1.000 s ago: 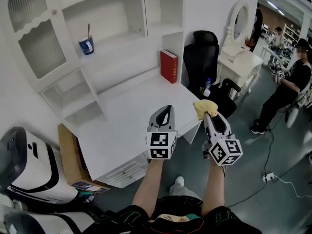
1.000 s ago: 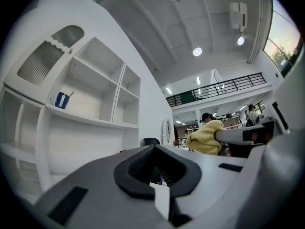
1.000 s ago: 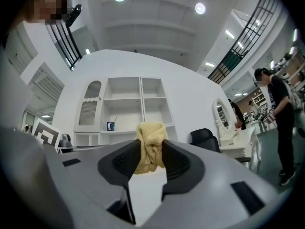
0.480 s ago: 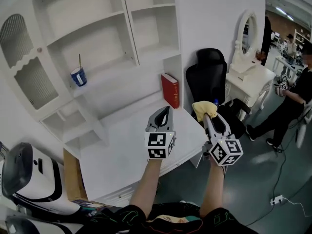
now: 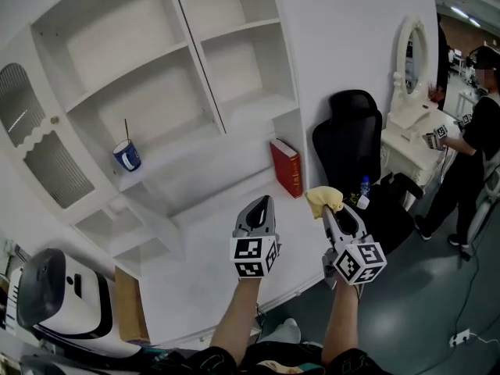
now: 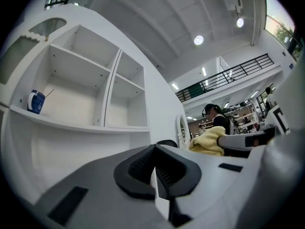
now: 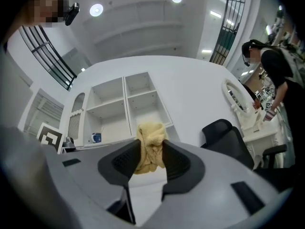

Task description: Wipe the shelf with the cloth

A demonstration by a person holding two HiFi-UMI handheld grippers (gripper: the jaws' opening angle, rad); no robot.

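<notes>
The white shelf unit (image 5: 195,123) rises over a white desk (image 5: 211,264), with open compartments above. My right gripper (image 5: 326,209) is shut on a crumpled yellow cloth (image 5: 323,200), held in the air near the desk's right end, below the shelves. In the right gripper view the yellow cloth (image 7: 150,144) is pinched between both pads, and the shelf unit (image 7: 126,106) lies beyond. My left gripper (image 5: 265,202) hovers over the desk beside it, jaws shut with nothing between them. The left gripper view shows the shelf unit (image 6: 95,94) ahead and the cloth (image 6: 209,141) to the right.
A blue cup (image 5: 126,155) with a stick in it stands on the middle shelf. A red book (image 5: 287,167) stands upright on the desk. A black chair (image 5: 355,143), a vanity mirror (image 5: 413,53) and a person (image 5: 476,123) are to the right. A white machine (image 5: 55,303) sits lower left.
Both grippers have risen from low over the desk's front edge towards the shelves. My view has tilted upward, showing more of the upper compartments. The cloth stays clamped in the right gripper.
</notes>
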